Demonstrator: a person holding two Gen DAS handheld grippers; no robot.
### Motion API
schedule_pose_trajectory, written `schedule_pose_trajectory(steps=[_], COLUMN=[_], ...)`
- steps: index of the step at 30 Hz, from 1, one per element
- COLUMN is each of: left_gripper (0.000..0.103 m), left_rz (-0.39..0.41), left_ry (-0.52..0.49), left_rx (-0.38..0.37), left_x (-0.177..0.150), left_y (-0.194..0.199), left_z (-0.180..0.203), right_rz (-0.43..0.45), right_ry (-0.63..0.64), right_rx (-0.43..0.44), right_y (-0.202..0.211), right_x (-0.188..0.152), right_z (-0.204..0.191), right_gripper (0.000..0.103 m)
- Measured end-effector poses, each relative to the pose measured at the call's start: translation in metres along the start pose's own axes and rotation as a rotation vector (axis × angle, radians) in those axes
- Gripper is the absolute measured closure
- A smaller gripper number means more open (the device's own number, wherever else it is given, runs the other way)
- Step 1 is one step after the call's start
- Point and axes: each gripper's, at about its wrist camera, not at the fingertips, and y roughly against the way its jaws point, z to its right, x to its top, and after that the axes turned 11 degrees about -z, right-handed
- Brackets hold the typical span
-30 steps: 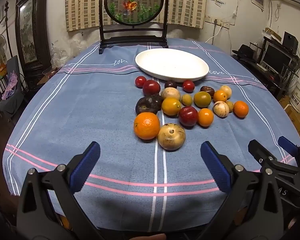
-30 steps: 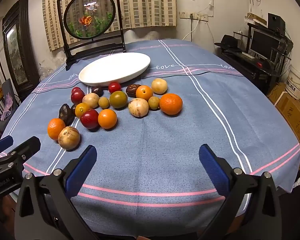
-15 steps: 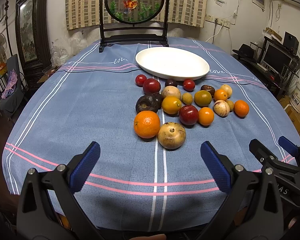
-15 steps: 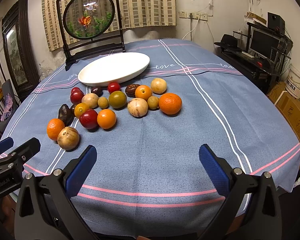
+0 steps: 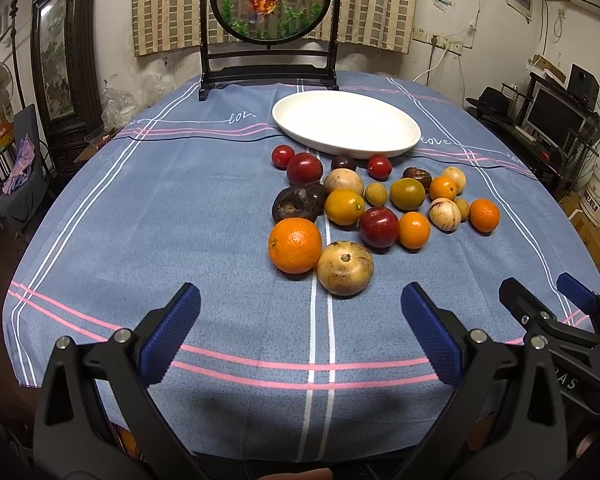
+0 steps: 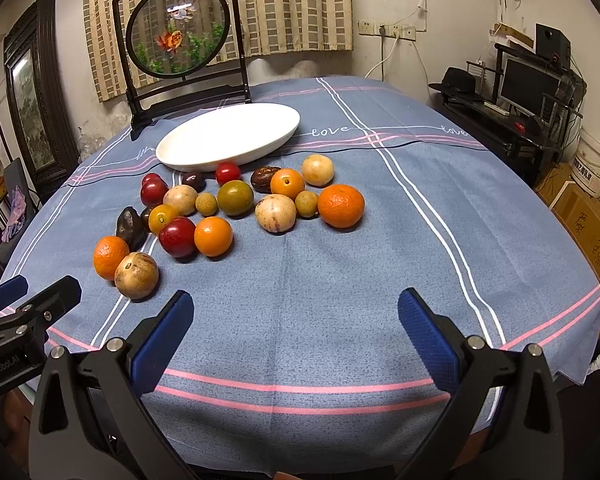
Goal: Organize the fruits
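Several fruits lie loose in a cluster on the blue tablecloth: an orange [image 5: 295, 245] and a tan round fruit [image 5: 345, 267] nearest me, red plums [image 5: 379, 227], small oranges and dark fruits behind. An empty white oval plate [image 5: 346, 123] [image 6: 228, 136] sits just beyond them. My left gripper [image 5: 300, 334] hangs open over the near edge, short of the orange. My right gripper [image 6: 294, 330] is open too, near the front edge, with a big orange [image 6: 341, 205] ahead to its right. Nothing is between either pair of fingers.
A dark-framed round goldfish screen [image 5: 269, 24] stands behind the plate at the table's far edge. The other gripper's tips [image 5: 548, 312] show at the right of the left wrist view. A desk with a monitor [image 6: 528, 84] and boxes stands right of the table.
Both grippers have edged slightly forward toward the fruits; the fruit cluster and plate look a little nearer. Nothing has been picked up, and both grippers stay open.
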Motion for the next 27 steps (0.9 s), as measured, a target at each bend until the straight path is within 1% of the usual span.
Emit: schedule_pose_trajectory(steps=[27], left_gripper=[0.002], left_rz=[-0.007], left_ry=[0.003], left_rx=[-0.001], left_x=[-0.0002], left_y=[-0.0014], left_z=[-0.0004], right_rz=[-0.008], right_ry=[0.004], right_rx=[0.002], right_y=[-0.002], right_x=[-0.0006], right_z=[-0.0014], right_gripper=[0.001])
